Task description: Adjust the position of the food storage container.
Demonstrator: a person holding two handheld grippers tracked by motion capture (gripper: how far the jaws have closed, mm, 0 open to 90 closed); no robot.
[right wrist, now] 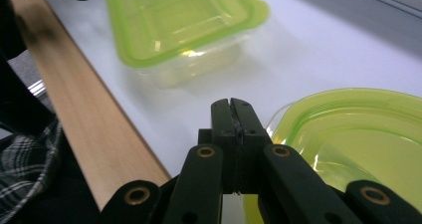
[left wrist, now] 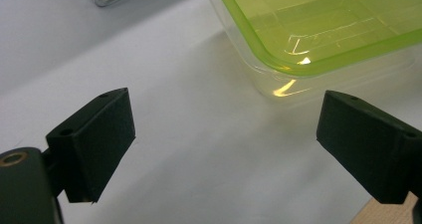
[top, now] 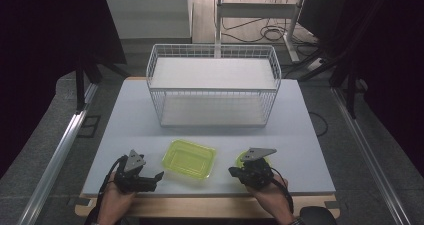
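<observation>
Left gripper, jaws wide apart, empty, low on bench. Centre: green tub, just beside. Thin clear plastic, likely light, flexy, slick; best pinched over stiff rim. Right gripper: jaws together, empty, above green lid.

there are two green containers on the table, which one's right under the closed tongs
The round-cornered green container by the right tongs, whose jaws are shut, partly hidden under them from above. The rectangular green container sits mid-table, near the open left tongs.
</observation>
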